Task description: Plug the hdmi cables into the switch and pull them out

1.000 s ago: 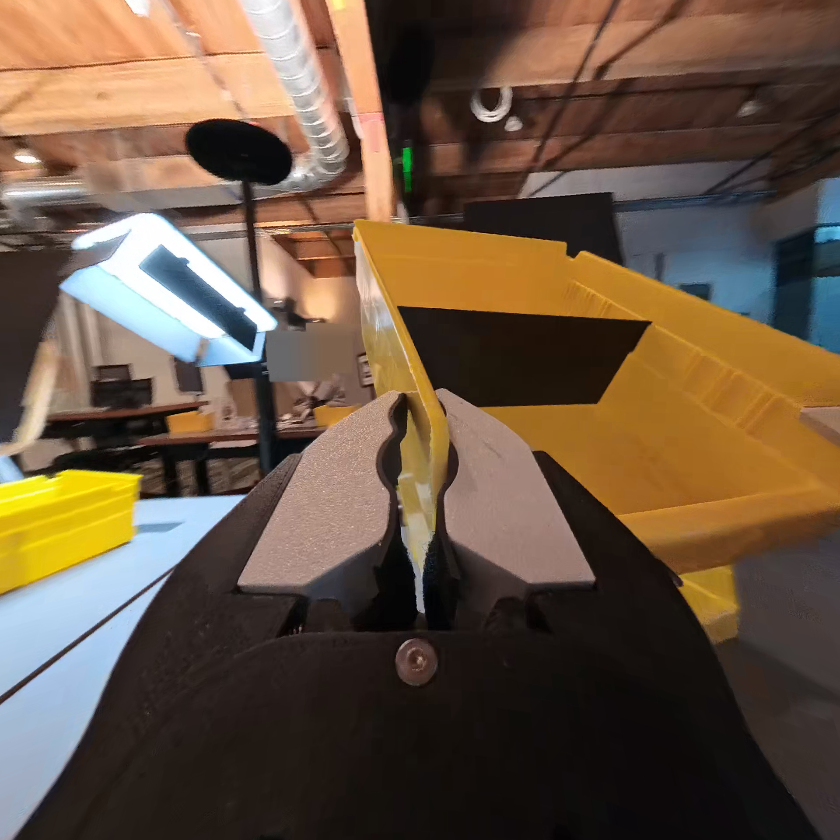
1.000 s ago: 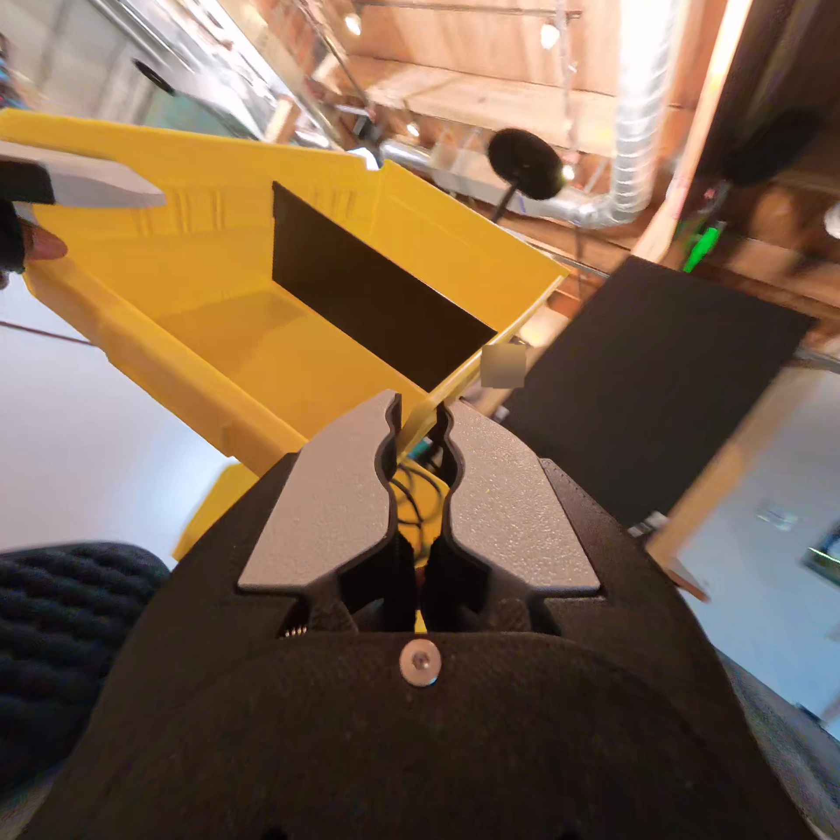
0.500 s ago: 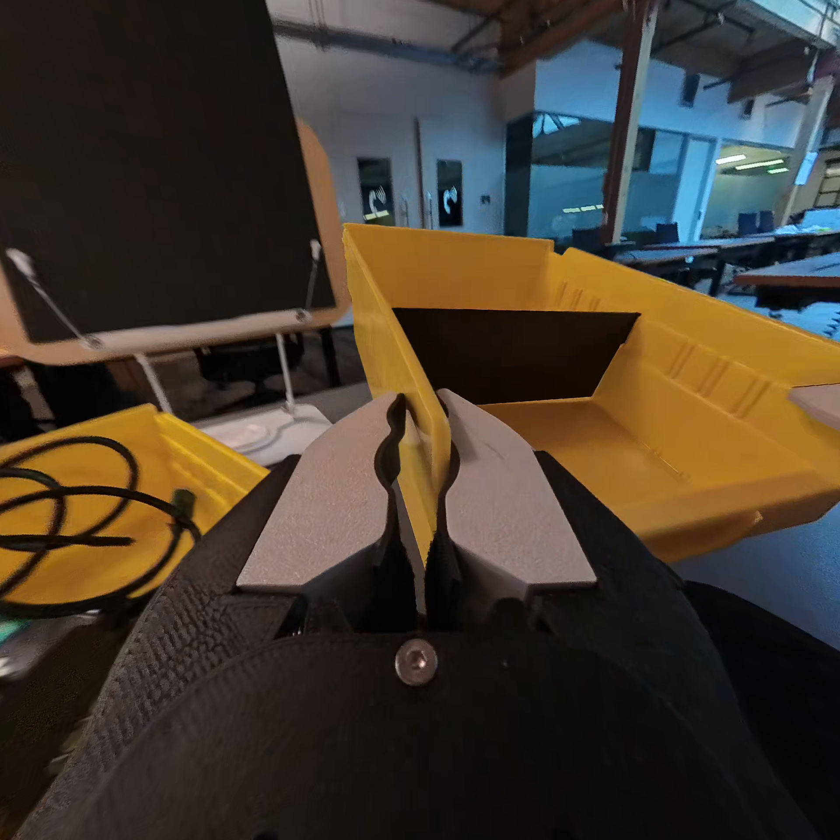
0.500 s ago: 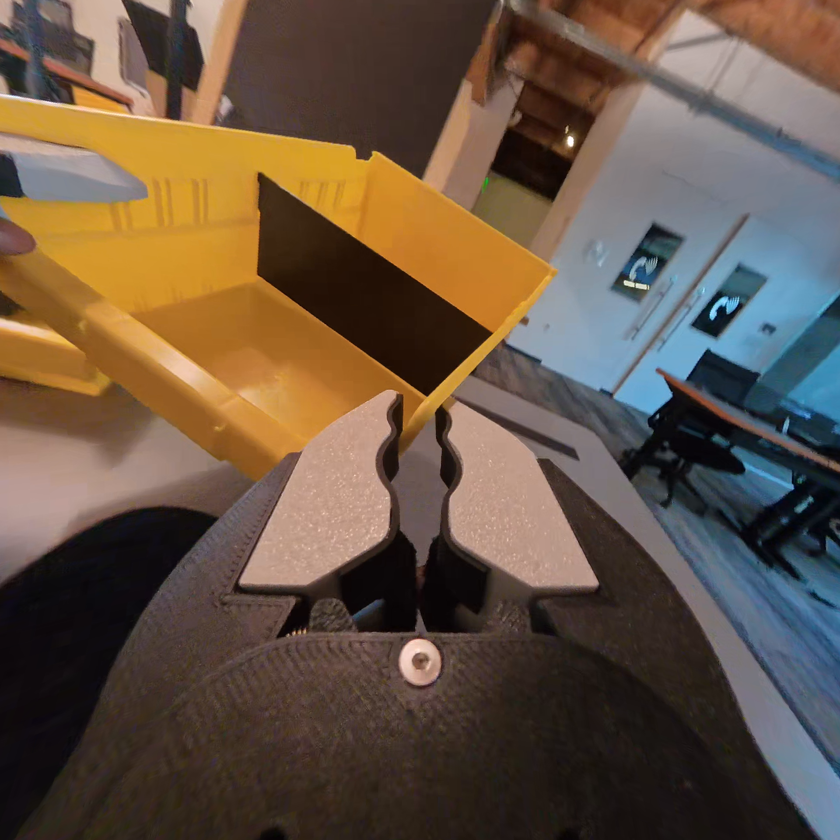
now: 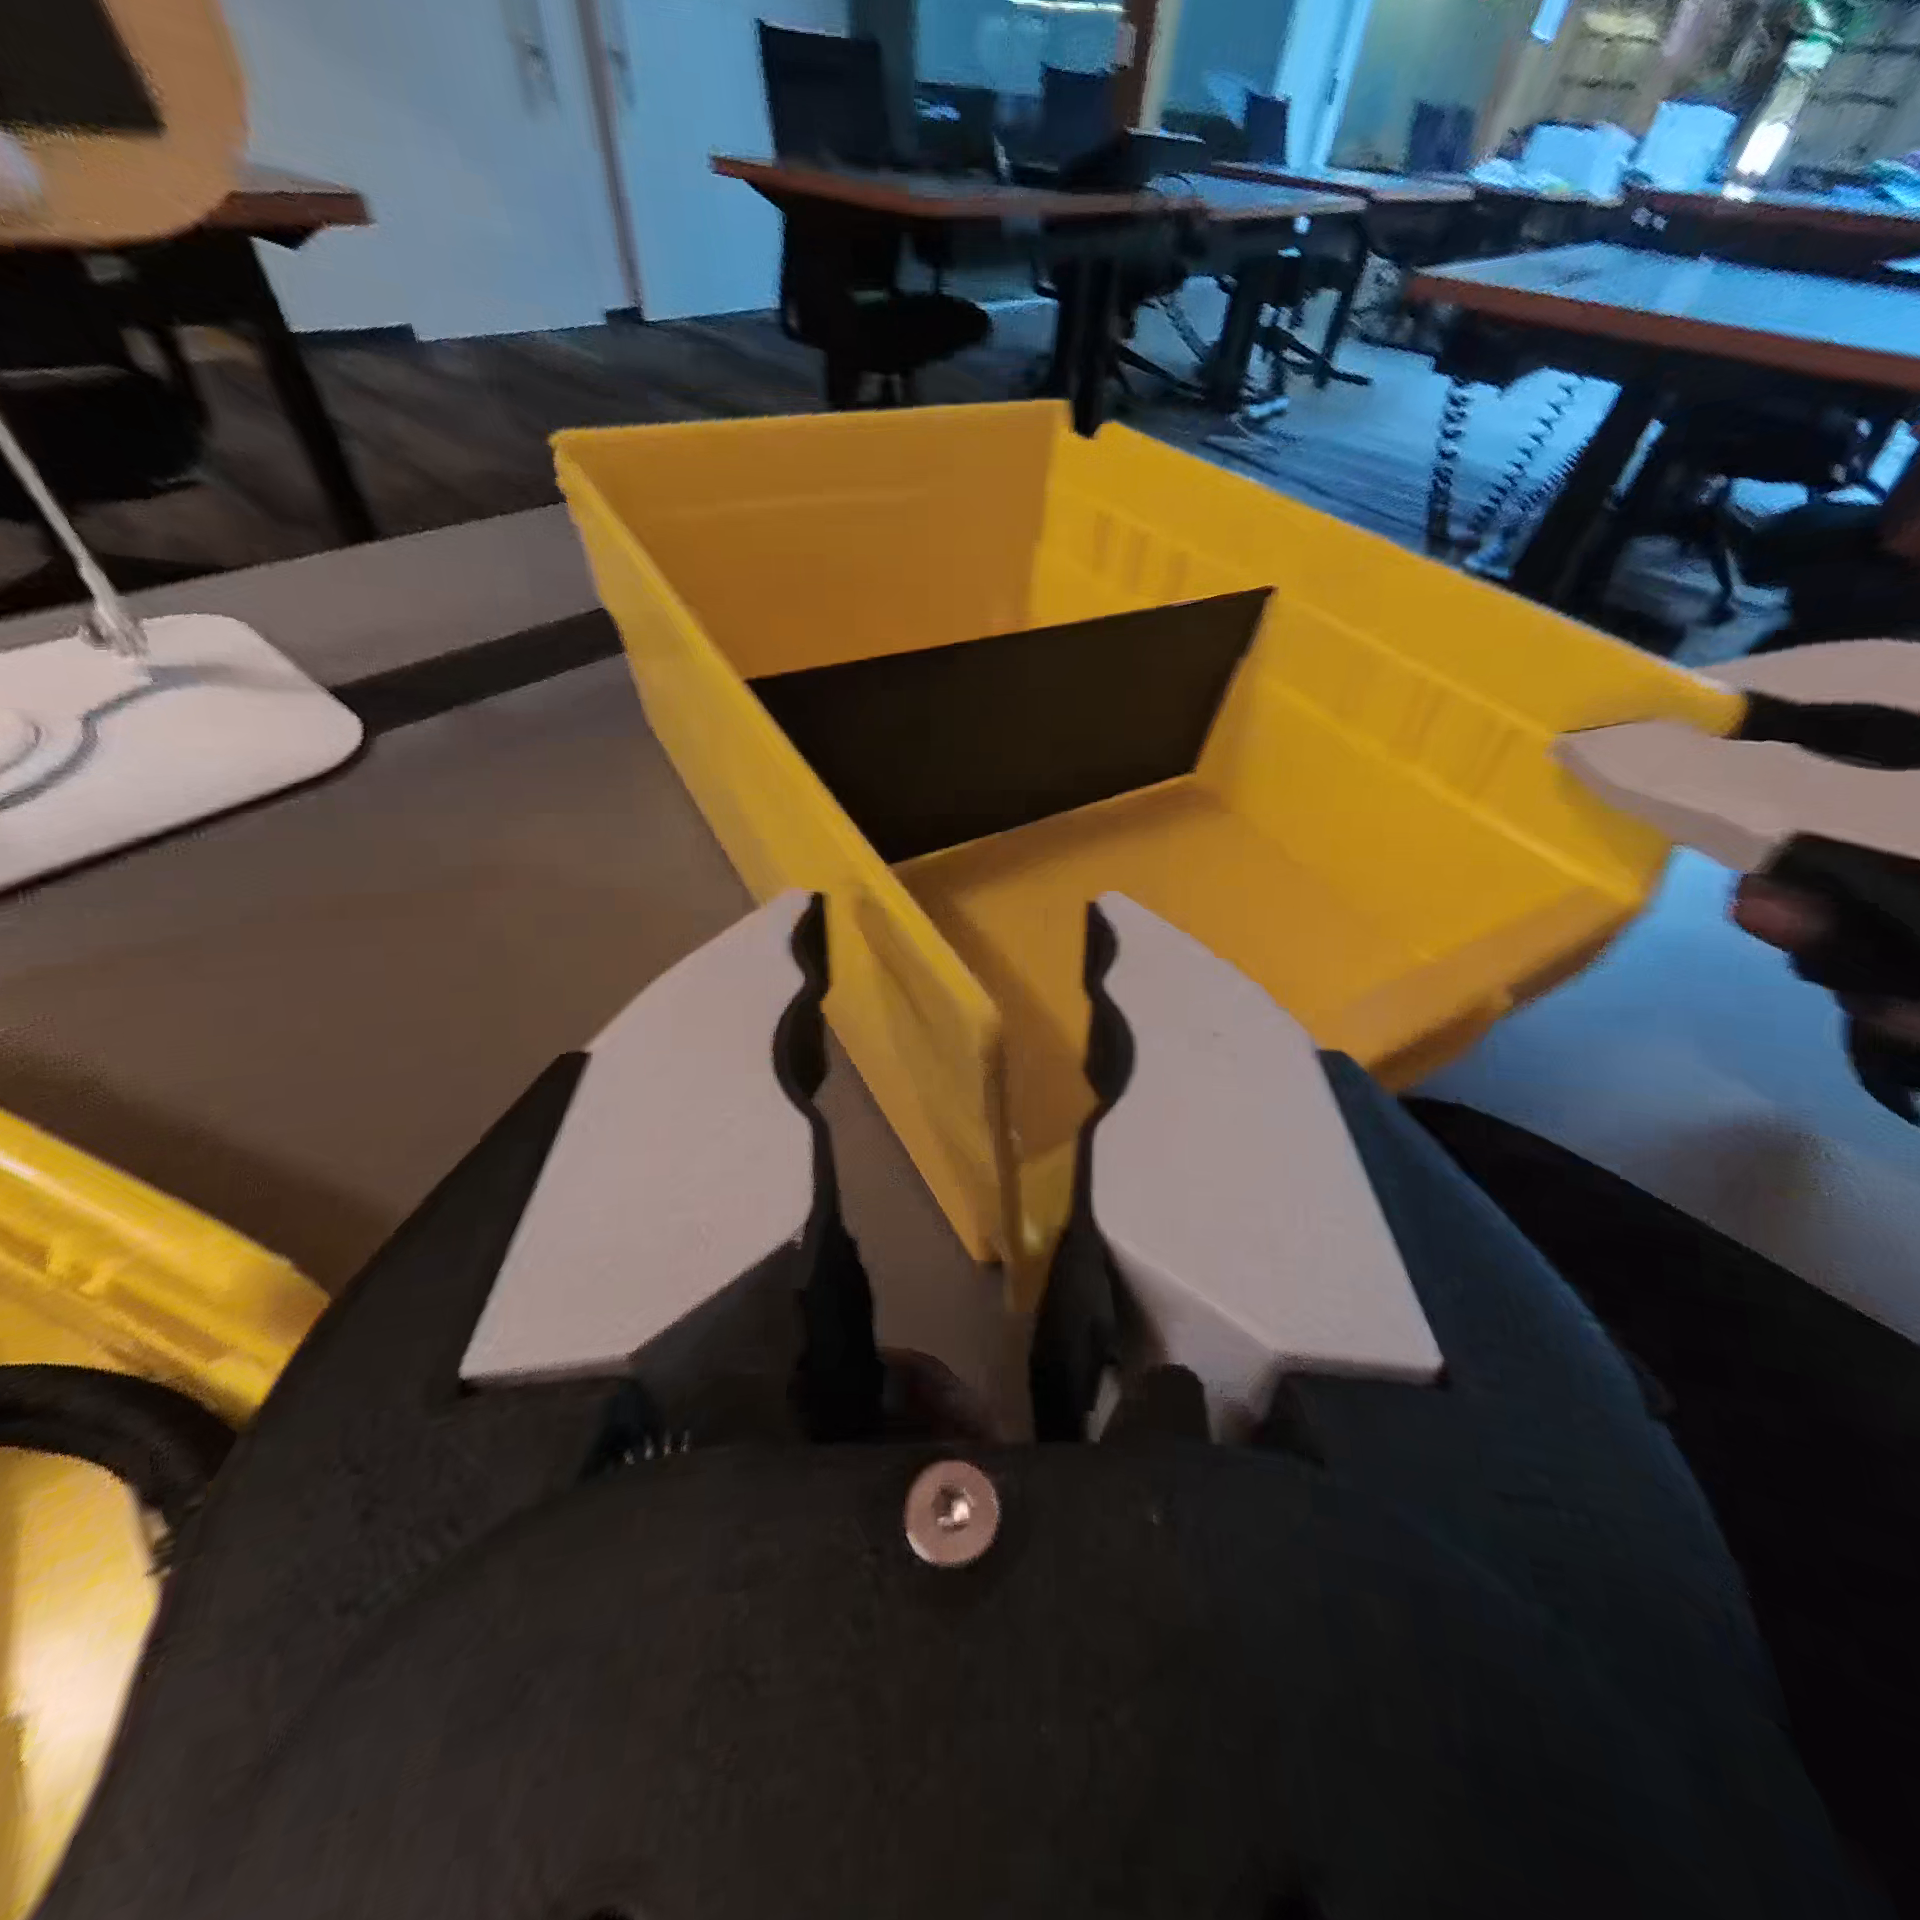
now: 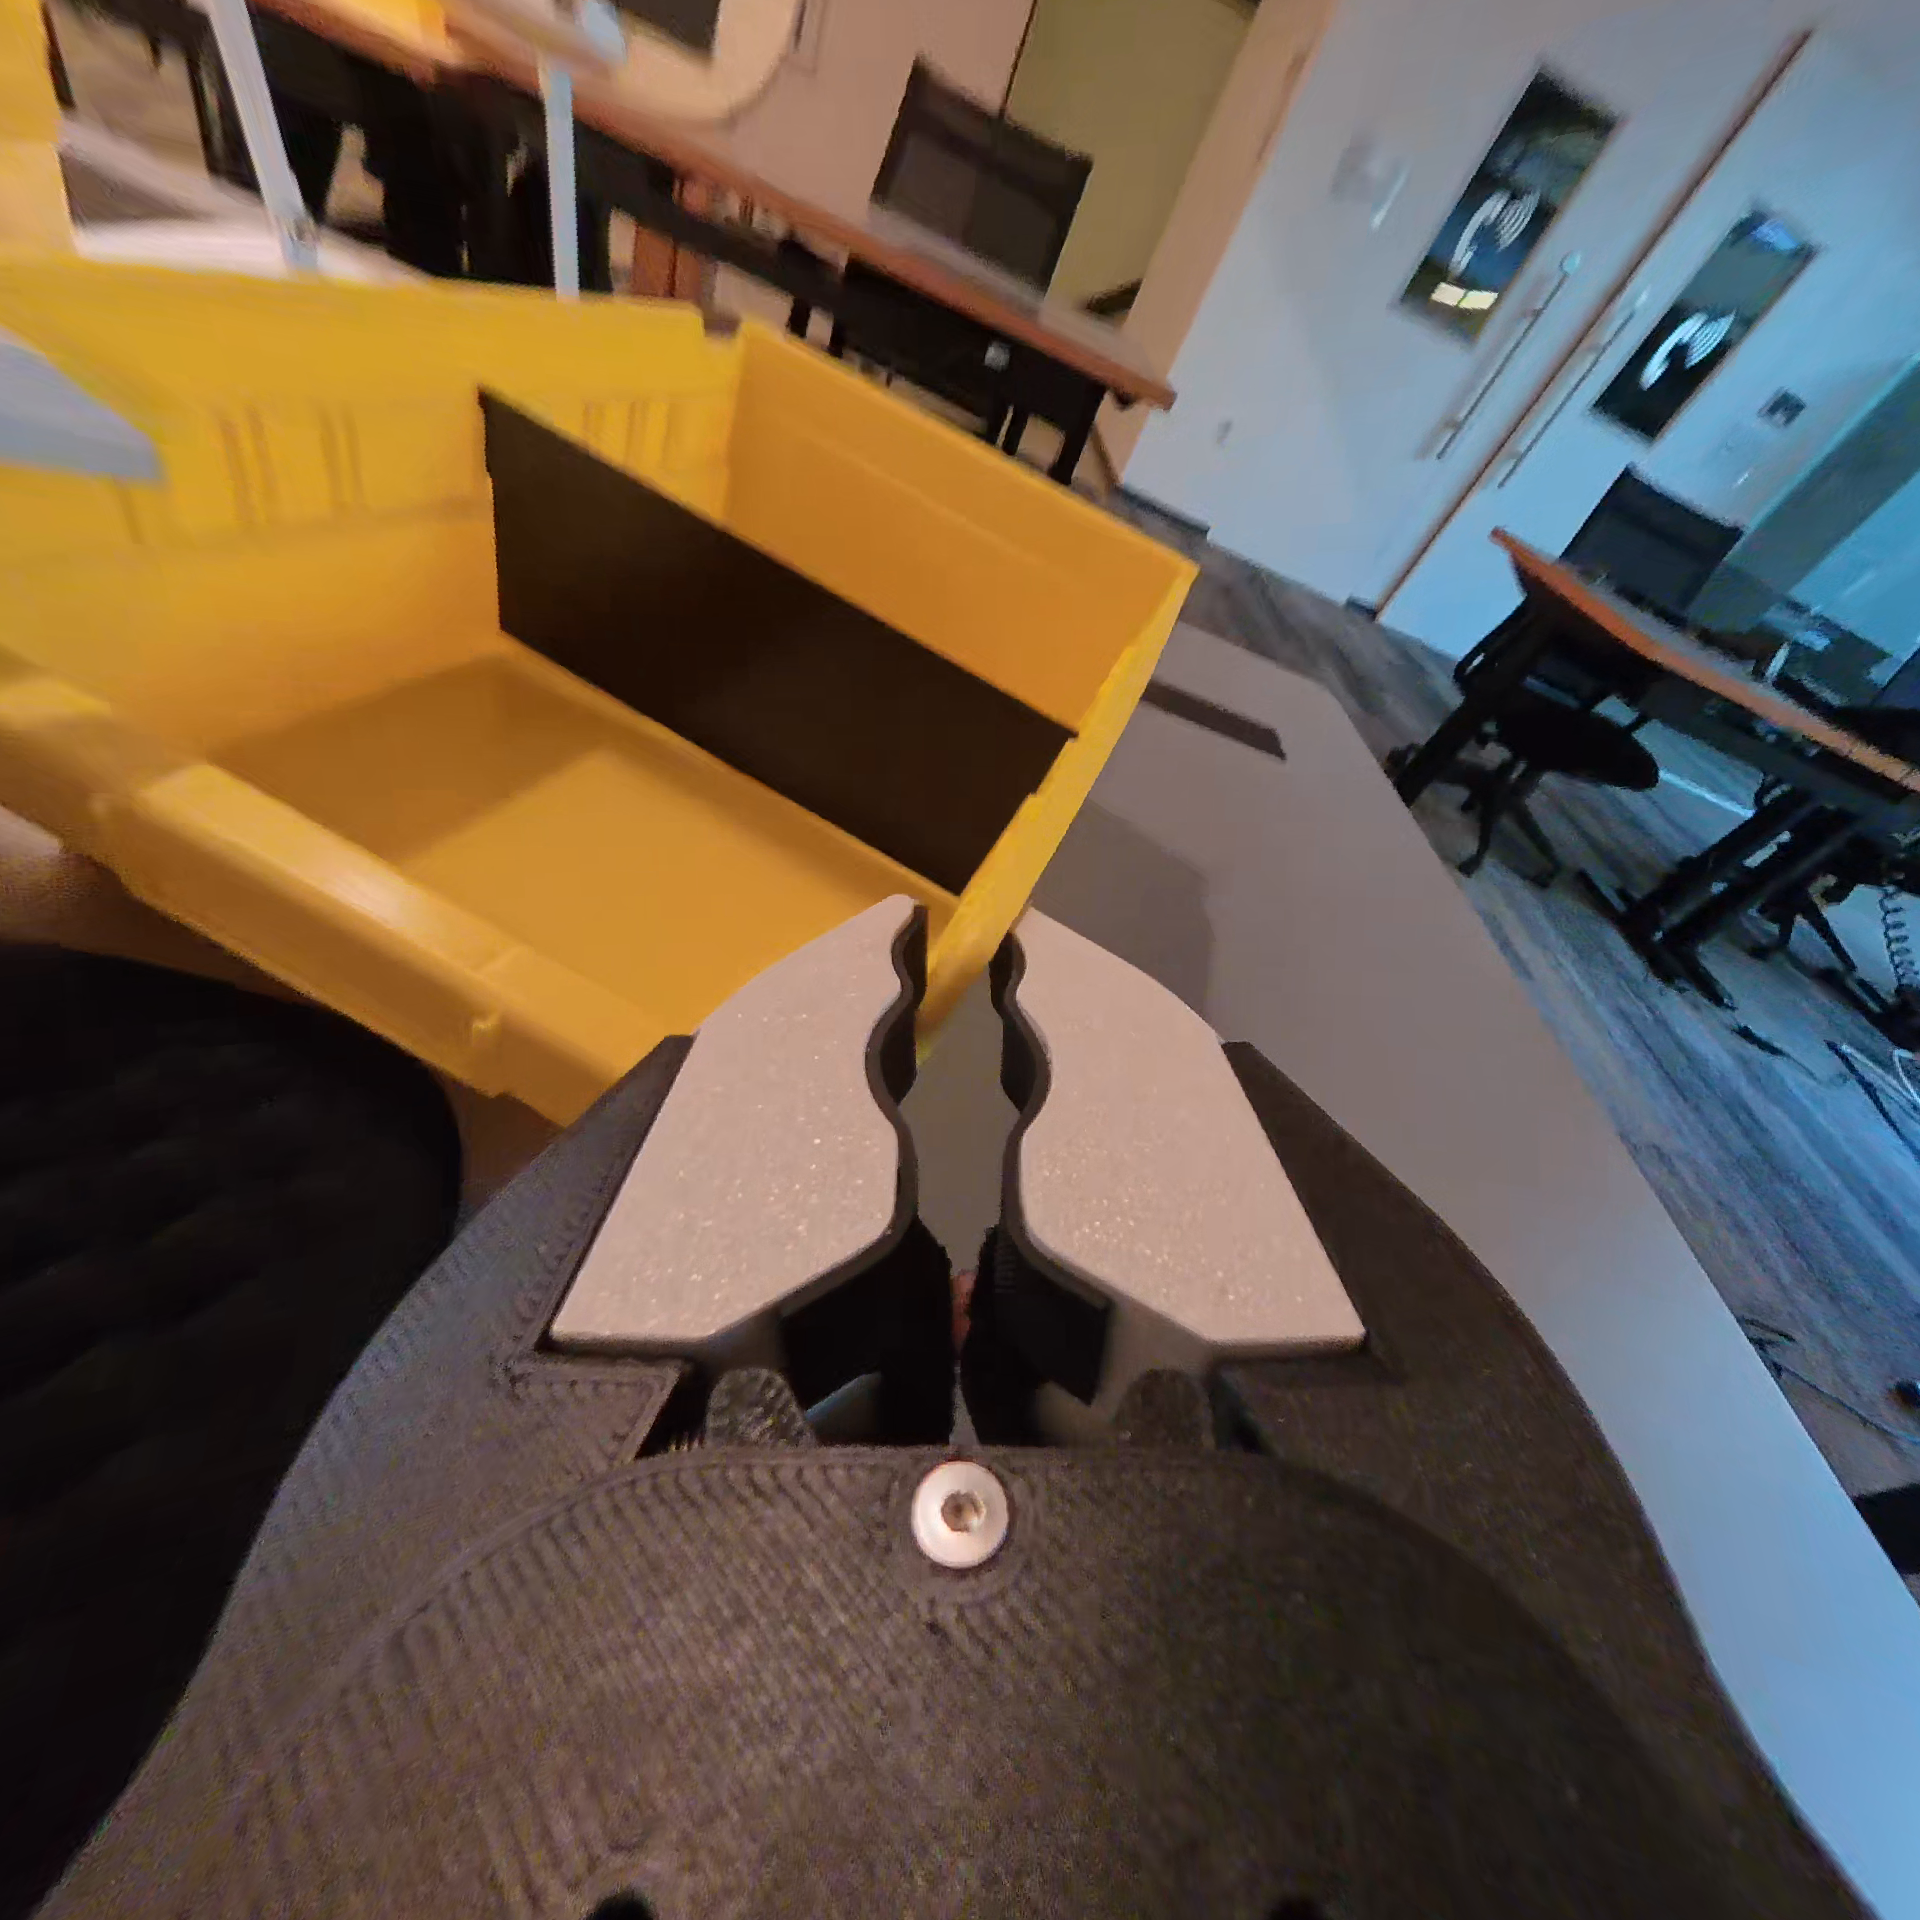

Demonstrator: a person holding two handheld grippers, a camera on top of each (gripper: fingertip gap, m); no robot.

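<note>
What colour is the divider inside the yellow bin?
Black divider, clearest in the left wrist view.

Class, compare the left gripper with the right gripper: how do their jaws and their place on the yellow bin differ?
The left gripper stands wide open; the right gripper shows only a narrow gap. A side wall of the yellow bin runs deep between the left gripper's jaws, clear of one; only a wall end reaches the right gripper's tips. Both have grey fingers.

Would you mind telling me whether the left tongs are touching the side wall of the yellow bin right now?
Cannot tell. In the left wrist view the left tongs are open around the yellow bin wall; its left finger looks against it, but blur hides any gap.
</note>
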